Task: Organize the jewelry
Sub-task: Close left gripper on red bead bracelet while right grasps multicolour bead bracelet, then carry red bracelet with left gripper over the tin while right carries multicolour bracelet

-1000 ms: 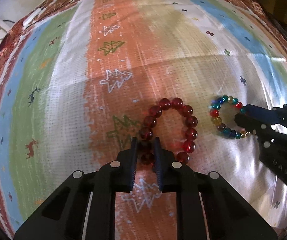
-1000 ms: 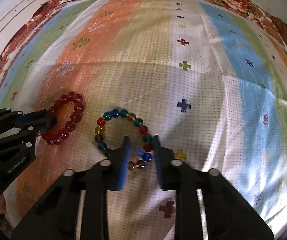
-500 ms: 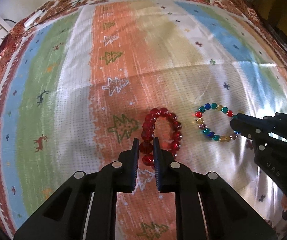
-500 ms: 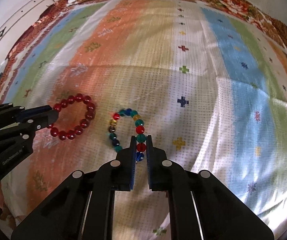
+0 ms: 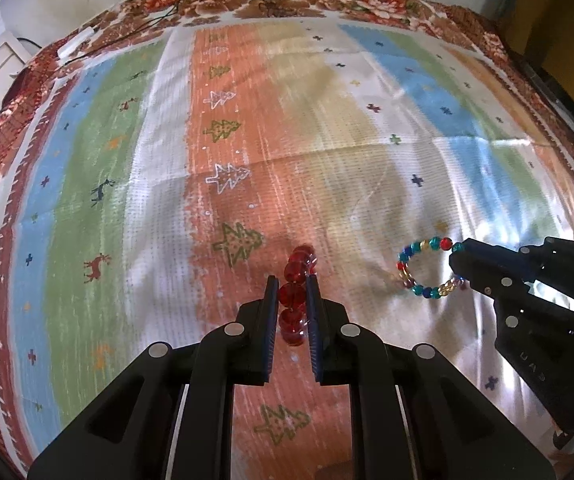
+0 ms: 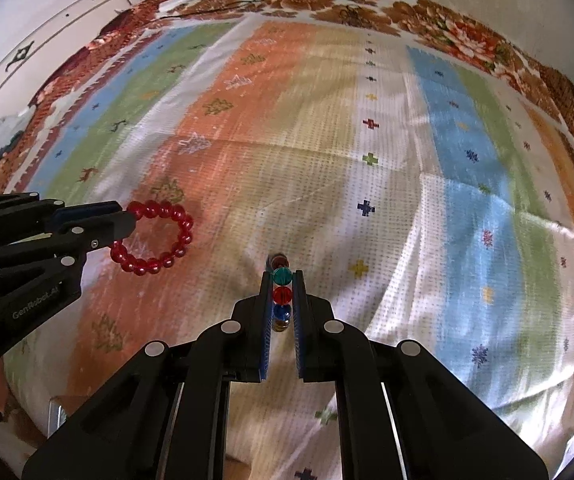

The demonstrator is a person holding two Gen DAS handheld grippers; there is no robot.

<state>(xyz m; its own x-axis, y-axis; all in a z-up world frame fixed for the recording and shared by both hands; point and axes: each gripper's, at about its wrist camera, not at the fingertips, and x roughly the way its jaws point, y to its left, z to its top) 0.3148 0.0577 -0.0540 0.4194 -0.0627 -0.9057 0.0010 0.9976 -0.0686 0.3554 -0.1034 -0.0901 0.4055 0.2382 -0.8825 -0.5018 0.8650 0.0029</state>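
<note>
My left gripper is shut on a red bead bracelet and holds it lifted above the striped cloth; it hangs edge-on between the jaws. In the right wrist view the same bracelet shows as a ring hanging from the left gripper. My right gripper is shut on a multicoloured bead bracelet, also lifted and edge-on. In the left wrist view that bracelet shows as a ring held by the right gripper.
A striped cloth with tree, deer and cross motifs covers the surface, with a floral border at the far edge. White furniture stands at the far left. Thin cables lie on the far border.
Both grippers have risen with their bracelets, lifting them off the cloth. The bracelets now hang edge-on between the jaws instead of lying flat.
</note>
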